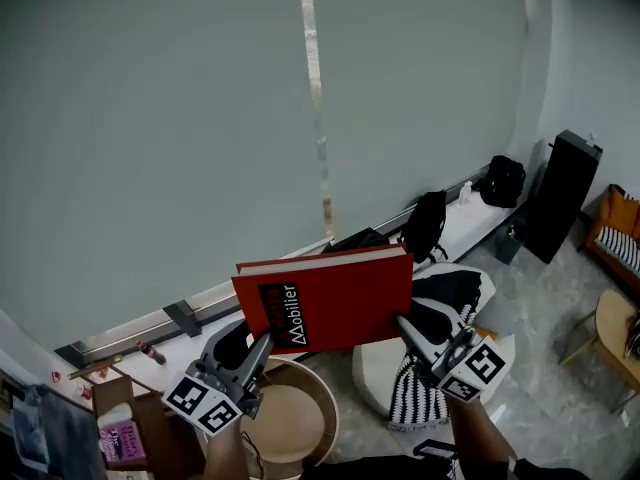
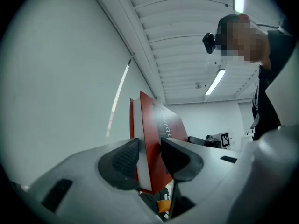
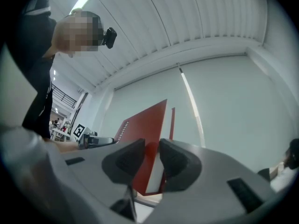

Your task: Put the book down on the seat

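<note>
In the head view I hold a red hardcover book [image 1: 330,298] upright in the air, in front of a grey window blind. My left gripper [image 1: 262,343] is shut on its lower left corner and my right gripper [image 1: 405,320] on its lower right corner. The left gripper view shows the book [image 2: 156,129] edge-on, clamped between the dark pads [image 2: 122,161]. It is pinched the same way in the right gripper view, where the book [image 3: 145,129] sits between the pads [image 3: 127,161]. Below it are a round beige seat [image 1: 290,418] and a white seat [image 1: 375,368] with a striped cushion.
Black bags [image 1: 425,223] lie on the low window ledge [image 1: 200,348]. A tall black box [image 1: 560,196] stands at the right, near a wooden chair [image 1: 612,328]. A small table with a pink book [image 1: 120,438] stands at the lower left. A person's sleeve shows below.
</note>
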